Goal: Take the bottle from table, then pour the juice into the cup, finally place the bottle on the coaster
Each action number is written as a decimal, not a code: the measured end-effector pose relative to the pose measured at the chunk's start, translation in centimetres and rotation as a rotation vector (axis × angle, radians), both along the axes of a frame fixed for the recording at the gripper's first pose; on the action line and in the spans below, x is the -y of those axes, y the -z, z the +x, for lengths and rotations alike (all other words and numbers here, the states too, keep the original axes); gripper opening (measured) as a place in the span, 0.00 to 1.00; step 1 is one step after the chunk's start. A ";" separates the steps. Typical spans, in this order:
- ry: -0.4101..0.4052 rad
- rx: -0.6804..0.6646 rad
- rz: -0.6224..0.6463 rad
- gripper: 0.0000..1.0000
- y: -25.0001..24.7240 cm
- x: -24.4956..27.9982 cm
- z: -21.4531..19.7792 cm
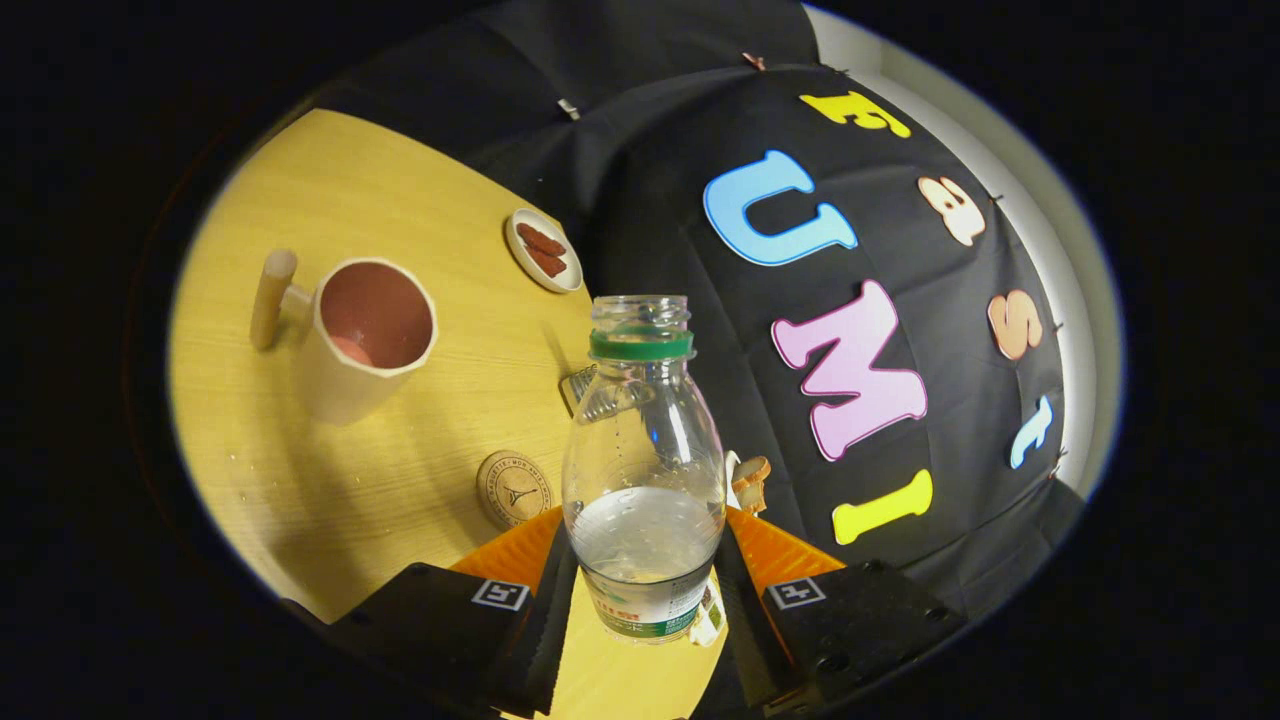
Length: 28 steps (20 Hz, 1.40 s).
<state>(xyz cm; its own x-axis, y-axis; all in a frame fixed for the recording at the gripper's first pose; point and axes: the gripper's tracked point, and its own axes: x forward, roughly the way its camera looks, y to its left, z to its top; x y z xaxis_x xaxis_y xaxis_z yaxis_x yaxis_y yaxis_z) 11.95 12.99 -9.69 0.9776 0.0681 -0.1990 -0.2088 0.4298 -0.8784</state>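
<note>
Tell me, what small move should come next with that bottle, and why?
Probably carry the bottle toward the cup and start tipping it. The gripper has both fingers pressed on the bottle, its cap is off, liquid sits low inside, and it looks lifted above the table; the cup stands open beyond the coaster.

Bottle (pixel 643 470) between fingers (pixel 545 610) — cup (pixel 365 335) beyond

Uncapped bottle (pixel 643 470), part filled with clear liquid, is clamped between both gripper (pixel 645 585) fingers. Cup (pixel 365 340), coaster (pixel 513 488) and small dish (pixel 543 250) are seen on the table (pixel 400 200) beyond.
</note>
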 end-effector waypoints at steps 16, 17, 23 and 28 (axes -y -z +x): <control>-0.130 -0.039 -0.243 0.71 3.9 -3.6 2.0; -0.134 -0.044 -0.261 0.71 4.1 -3.7 2.0; -0.165 -0.053 -0.346 0.71 4.9 -3.8 2.3; -0.200 -0.036 -0.415 0.71 4.8 -4.3 2.4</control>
